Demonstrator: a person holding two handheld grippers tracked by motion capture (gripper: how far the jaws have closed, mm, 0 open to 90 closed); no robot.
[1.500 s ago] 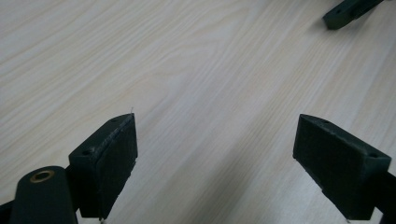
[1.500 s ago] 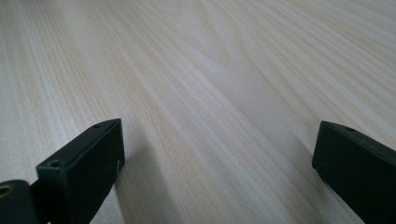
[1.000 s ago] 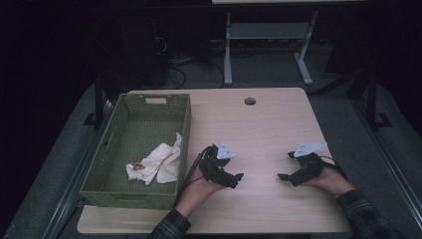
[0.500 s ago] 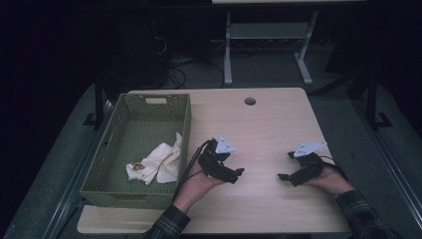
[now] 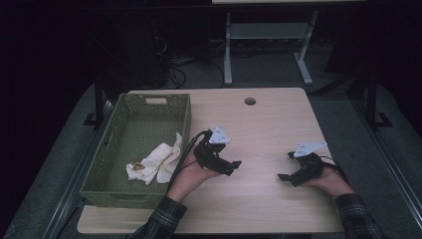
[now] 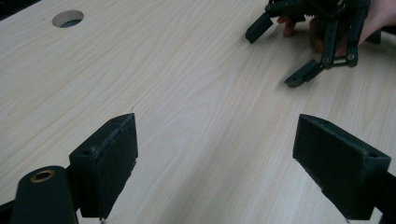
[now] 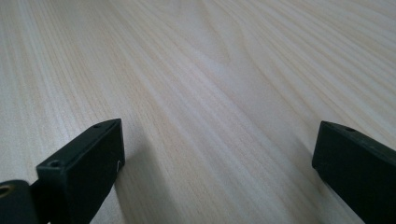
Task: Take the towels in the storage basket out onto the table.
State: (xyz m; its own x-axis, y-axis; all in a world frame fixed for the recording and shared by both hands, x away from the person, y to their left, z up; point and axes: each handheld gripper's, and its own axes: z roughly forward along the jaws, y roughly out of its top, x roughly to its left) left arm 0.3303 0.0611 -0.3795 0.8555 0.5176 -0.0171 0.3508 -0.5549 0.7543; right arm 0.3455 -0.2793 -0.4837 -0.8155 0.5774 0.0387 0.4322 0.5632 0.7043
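Table [image 5: 259, 129] carrying a green basket [image 5: 102, 164], in which a white cloth [image 5: 157, 162] lies, its long axis angled up toward the near wall. Cloth sits just outboard of the left gripper [image 5: 234, 167], the nearer one; right gripper [image 5: 284, 169] well apart. Both grippers' jaws spread, empty.

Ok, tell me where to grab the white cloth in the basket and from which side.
Take the white cloth at its raised end leaning against the right wall of the green basket, coming straight down from above. The walls block a sideways approach, and that bunched fold stands higher than the flat part. The left gripper is nearest, jaws open.
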